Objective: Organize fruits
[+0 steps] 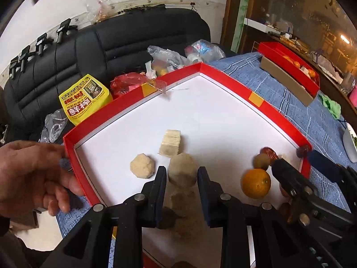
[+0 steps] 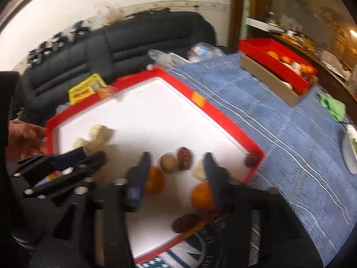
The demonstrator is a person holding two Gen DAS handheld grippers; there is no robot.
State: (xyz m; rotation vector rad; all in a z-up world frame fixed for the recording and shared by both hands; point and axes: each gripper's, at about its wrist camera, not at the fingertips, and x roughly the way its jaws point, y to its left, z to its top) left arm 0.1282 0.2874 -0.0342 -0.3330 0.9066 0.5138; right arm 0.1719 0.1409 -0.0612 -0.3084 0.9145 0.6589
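A red-rimmed white tray (image 1: 223, 73) (image 2: 212, 109) lies on a blue cloth. My left gripper (image 1: 181, 174) (image 2: 92, 153) is open, and a beige ball (image 1: 183, 169) rests on the tray floor between its tips. A second beige ball (image 1: 142, 166) and a pale cube (image 1: 170, 145) lie just beyond. My right gripper (image 2: 177, 167) (image 1: 293, 158) is wide open over the tray's right corner. A brown kiwi (image 2: 169, 163) and a dark red date (image 2: 184, 158) lie between its fingers. One orange (image 2: 154, 181) (image 1: 256, 183) sits by its left finger, another orange (image 2: 202, 197) by its right.
A person's hand (image 1: 33, 174) holds the tray's left rim. A second red box (image 1: 290, 67) with oranges stands at the back right. A black sofa (image 1: 133, 35), a yellow bag (image 1: 86, 99) and plastic bags lie behind. A white dish (image 1: 350, 143) sits at the right.
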